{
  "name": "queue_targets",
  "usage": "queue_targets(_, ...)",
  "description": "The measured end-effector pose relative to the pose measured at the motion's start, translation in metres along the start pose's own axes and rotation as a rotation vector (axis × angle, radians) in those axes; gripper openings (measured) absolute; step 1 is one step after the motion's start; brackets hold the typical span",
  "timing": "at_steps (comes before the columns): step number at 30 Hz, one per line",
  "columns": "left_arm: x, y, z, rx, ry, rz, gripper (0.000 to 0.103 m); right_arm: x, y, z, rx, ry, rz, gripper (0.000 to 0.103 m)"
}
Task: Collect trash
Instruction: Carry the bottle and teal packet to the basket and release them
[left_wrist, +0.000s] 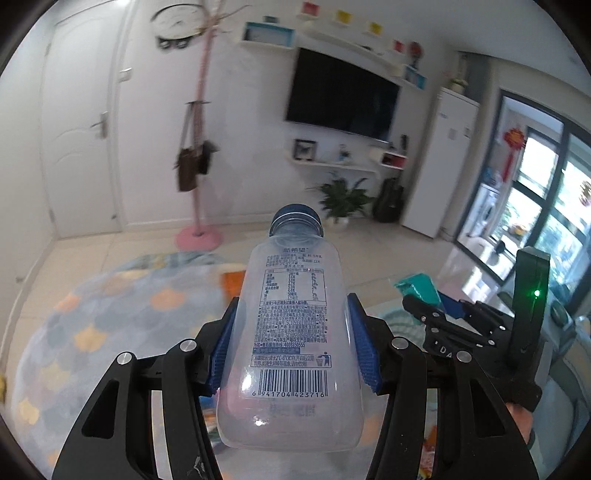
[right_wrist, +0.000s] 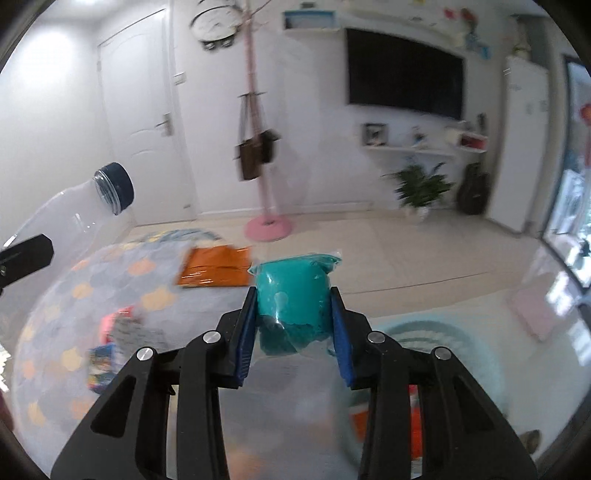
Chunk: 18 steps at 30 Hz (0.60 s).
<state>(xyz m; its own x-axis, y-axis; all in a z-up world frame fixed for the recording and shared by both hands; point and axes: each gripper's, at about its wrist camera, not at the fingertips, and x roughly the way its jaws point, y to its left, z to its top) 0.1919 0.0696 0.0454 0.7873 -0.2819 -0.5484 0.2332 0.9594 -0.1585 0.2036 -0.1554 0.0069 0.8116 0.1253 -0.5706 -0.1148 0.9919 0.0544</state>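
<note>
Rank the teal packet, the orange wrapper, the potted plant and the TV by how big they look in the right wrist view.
1. TV
2. Teal packet, in the right gripper, enlarged by nearness
3. Orange wrapper on the rug
4. Potted plant

The packet and wrapper look close in size, so their order is unsure.

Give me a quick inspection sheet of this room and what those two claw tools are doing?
Surface: patterned rug on a tiled floor.
Job's things: bottle with a blue cap; teal packet.
Clutter: orange wrapper and blurred litter on the rug.
Grippers: left gripper clamps the bottle; right gripper clamps the packet.
Cables: nothing seen.
Surroundings: door, TV, pink coat stand, plant.
</note>
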Motion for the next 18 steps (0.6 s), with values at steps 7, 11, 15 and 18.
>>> queue_targets(7, 0.05, -0.076, -0.002, 0.059, 0.079, -0.121, 0.053, -0.015, -0.084, -0.006, 0.113, 0.001, -0.102, 0.034)
queue_targets(11, 0.091, -0.118, -0.019, 0.099, 0.162, -0.174, 0.053, -0.009, -0.13, -0.02, 0.194, 0.042, -0.137, 0.034)
queue_targets(15, 0.127, -0.141, -0.035, 0.118, 0.235, -0.206, 0.053, 0.002, -0.165, -0.04, 0.26, 0.099, -0.164, 0.034)
queue_targets(18, 0.152, -0.151, -0.045, 0.119, 0.292, -0.219, 0.054, 0.011, -0.18, -0.051, 0.282, 0.132, -0.173, 0.034)
